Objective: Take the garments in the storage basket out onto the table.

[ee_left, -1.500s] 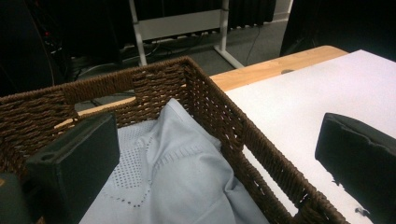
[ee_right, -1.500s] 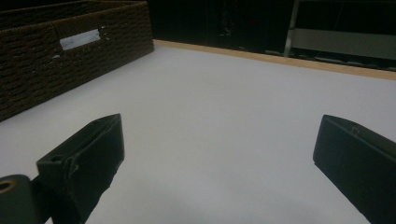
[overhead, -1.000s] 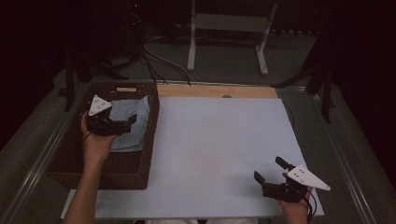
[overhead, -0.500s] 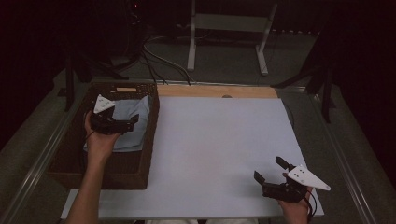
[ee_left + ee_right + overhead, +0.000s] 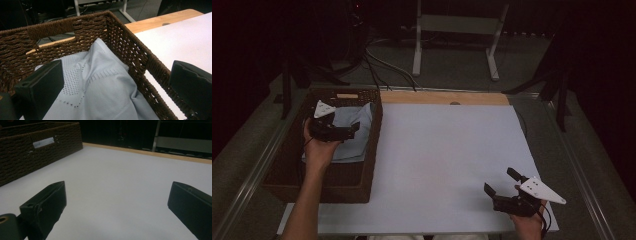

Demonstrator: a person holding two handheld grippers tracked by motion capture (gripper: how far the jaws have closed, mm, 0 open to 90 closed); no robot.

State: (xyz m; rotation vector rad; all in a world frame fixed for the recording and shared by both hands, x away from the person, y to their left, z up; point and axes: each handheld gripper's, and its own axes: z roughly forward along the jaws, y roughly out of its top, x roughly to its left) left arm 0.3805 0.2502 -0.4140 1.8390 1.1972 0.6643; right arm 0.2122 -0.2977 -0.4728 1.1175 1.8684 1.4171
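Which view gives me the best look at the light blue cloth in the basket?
The left gripper view: the cloth sits close between the open jaws, its folds and perforated pattern clear. In the high view it is a small pale patch partly covered by the left gripper.

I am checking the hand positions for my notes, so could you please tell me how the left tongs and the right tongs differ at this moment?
The left tongs are held over the wicker basket, above the pale blue cloth; the right tongs are above the white table sheet, near its front right corner. The left tongs point at the cloth, the right tongs at bare sheet. Both are open and hold nothing.
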